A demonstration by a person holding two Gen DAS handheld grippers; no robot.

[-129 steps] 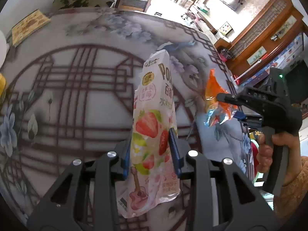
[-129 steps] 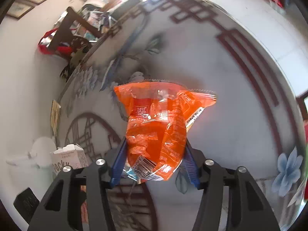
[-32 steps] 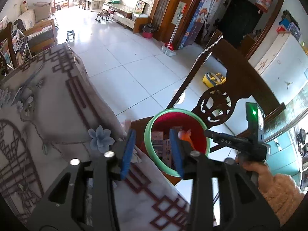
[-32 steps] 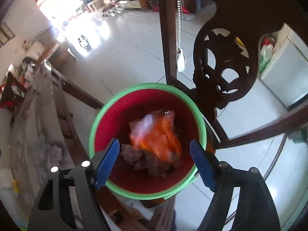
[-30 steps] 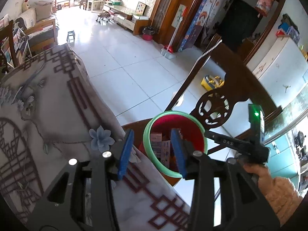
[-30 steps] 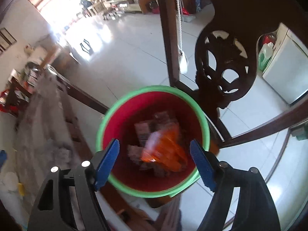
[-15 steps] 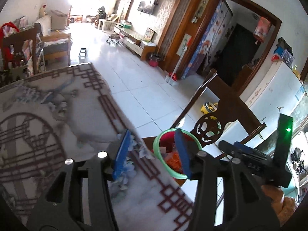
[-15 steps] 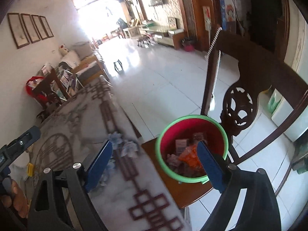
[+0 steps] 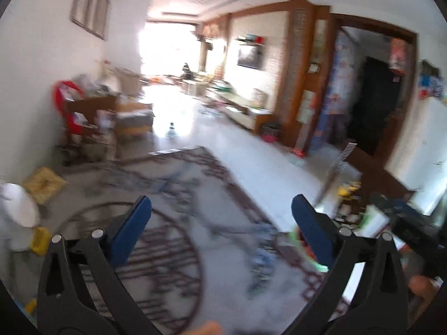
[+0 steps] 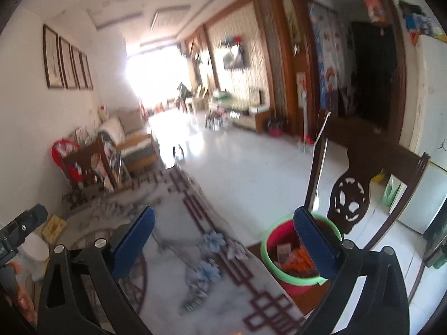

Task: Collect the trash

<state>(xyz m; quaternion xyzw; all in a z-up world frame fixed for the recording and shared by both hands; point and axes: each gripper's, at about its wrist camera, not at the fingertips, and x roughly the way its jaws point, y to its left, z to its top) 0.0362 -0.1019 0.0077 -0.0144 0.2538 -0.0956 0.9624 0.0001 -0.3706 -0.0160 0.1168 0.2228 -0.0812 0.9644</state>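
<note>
Patterned table (image 10: pixel 195 254) stretching left and far. Dark carved chair (image 10: pixel 360 184) standing right, red green-rimmed bin (image 10: pixel 275 268) sitting on its seat, orange wrapper (image 10: pixel 297 261) lying inside. Left gripper (image 9: pixel 220 217) and right gripper (image 10: pixel 223 231) both just opening wide, gripping nothing.

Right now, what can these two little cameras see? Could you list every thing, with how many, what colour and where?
Red plastic bin with green rim: one, on the dark wooden chair's seat beside the table, wrappers inside.
Orange snack wrapper: one, in the bin.
Dark carved wooden chair: one, behind the bin.
Table with grey flower-patterned cloth: one, below both grippers.
Flat yellow packet: one, at the table's far left edge.
White rounded object: one, at the table's left, too blurred to name.
Framed pictures: four, dark frames, left wall.
Left gripper: black with blue pads, open, empty.
Right gripper: black with blue pads, open, empty.
</note>
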